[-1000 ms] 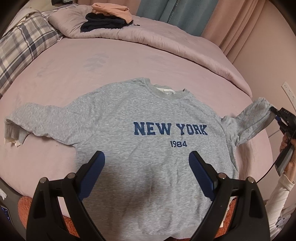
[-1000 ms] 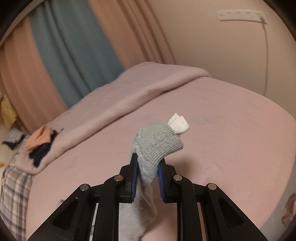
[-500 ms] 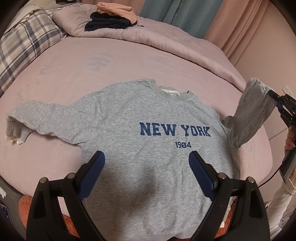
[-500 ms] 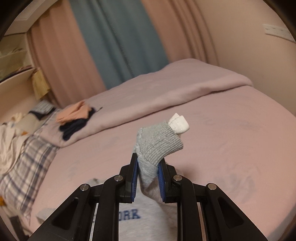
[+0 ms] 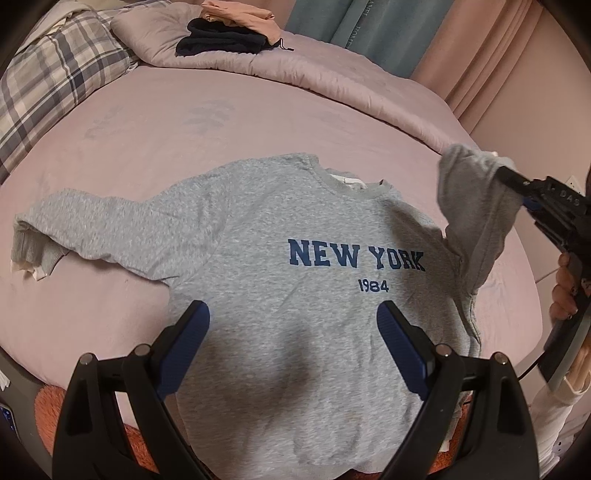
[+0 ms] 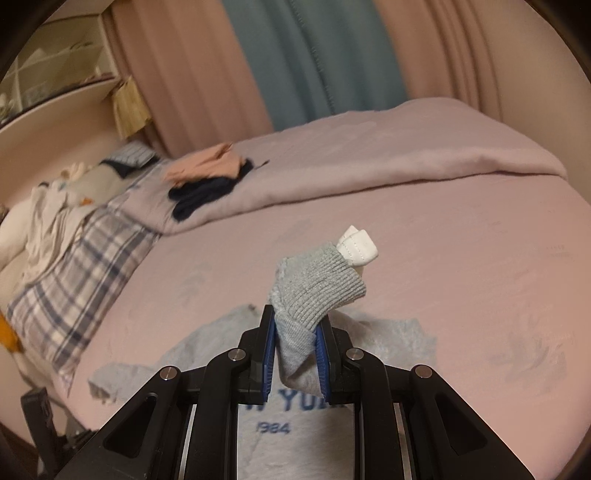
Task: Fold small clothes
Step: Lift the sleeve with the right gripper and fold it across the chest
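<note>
- Sweatshirt (image 5: 295,280): a grey garment printed "NEW YORK 1984" is laid face up on the pink bed (image 5: 147,140), neckline toward the far side, hem toward the near edge.
- One sleeve (image 5: 92,229) is spread flat on the sheet at the picture's left of the left wrist view; a white inner cuff is seen at its end.
- The other sleeve (image 5: 476,206) is raised off the bed at the picture's right, and its ribbed cuff (image 6: 317,291) is clamped between the narrow-set jaws of the right gripper (image 6: 295,354); a white inner cuff (image 6: 358,245) projects beyond the grey rib.
- The right gripper is carried by a hand (image 5: 565,288) seen at the right edge of the left wrist view.
- The left gripper (image 5: 291,347) is held above the lower body of the sweatshirt with its jaws spread wide; nothing is gripped between them.
- A folded comforter (image 5: 332,74) is lain across the far side of the bed, with a dark garment (image 5: 218,42) and a peach garment (image 5: 240,11) stacked on it.
- A plaid pillow (image 5: 55,74) is placed at the far left corner.
</note>
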Available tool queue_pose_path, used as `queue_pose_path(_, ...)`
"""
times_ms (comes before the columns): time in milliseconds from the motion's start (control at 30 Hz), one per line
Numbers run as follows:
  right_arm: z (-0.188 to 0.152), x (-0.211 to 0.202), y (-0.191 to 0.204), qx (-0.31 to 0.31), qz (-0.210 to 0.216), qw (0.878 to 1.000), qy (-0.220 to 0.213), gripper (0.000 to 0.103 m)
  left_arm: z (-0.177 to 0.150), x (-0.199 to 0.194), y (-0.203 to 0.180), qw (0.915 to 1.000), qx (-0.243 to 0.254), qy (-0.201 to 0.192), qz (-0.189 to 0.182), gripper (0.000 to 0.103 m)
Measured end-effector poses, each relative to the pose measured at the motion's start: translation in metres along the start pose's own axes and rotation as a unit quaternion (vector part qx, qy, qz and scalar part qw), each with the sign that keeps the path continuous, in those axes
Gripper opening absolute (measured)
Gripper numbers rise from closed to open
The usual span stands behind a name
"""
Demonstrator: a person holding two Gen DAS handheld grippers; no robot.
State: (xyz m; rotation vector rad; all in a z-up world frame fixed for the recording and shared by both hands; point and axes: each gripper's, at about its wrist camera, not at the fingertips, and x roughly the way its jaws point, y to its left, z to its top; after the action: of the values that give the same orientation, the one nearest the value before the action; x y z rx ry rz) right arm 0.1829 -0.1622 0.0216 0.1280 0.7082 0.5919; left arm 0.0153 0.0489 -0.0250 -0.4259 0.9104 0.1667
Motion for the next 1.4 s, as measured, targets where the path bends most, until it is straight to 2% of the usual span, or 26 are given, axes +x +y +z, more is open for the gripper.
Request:
queue_pose_path(233,-0.025,0.033,0.028,-0.025,0.017,0.998,0.059,0.021,-0.002,0.002,0.008,1.0000,-0.006,0.004,0.001,0.092)
queue_pose_path(633,-0.075,0.085,0.056,-0.060,0.003,0.986,0.157,0.021,-0.005,0.005,0.022,0.9998,-0.011,-0.002,0.014,0.092)
queue_pose_path(900,-0.094,0.101,0.064,-0.071,0.000,0.979,0.192,0.021,-0.001,0.008,0.033,0.9996,-0.019,-0.008,0.021,0.092)
queue_pose_path(1033,-0.097,0.099,0.062,-0.060,0.029,0.977,0.205,0.022,0.003,0.007,0.037,0.9995,-0.027,-0.012,0.012,0.093)
queue_pose_path(1100,-0.093,0.088,0.059,-0.054,0.037,0.979,0.194,0.032,0.007,0.006,0.037,0.9995,-0.029,-0.014,0.005,0.093)
queue_pose_path(1167,-0.087,0.076,0.056,-0.042,0.046,0.982,0.176,0.061,0.012,0.006,0.037,0.9993,-0.032,-0.017,-0.004,0.095)
queue_pose_path(1200,-0.085,0.071,0.053,-0.038,0.048,0.984,0.167,0.065,0.014,0.006,0.036,0.9993,-0.033,-0.019,-0.009,0.096)
queue_pose_path(1300,-0.073,0.049,0.037,-0.019,0.042,0.989,0.138,0.067,0.022,0.015,0.033,0.9990,-0.030,-0.019,-0.029,0.097)
queue_pose_path(1400,-0.067,0.038,0.017,0.004,0.013,0.992,0.122,0.068,0.028,0.038,0.026,0.9986,-0.023,-0.002,-0.047,0.097)
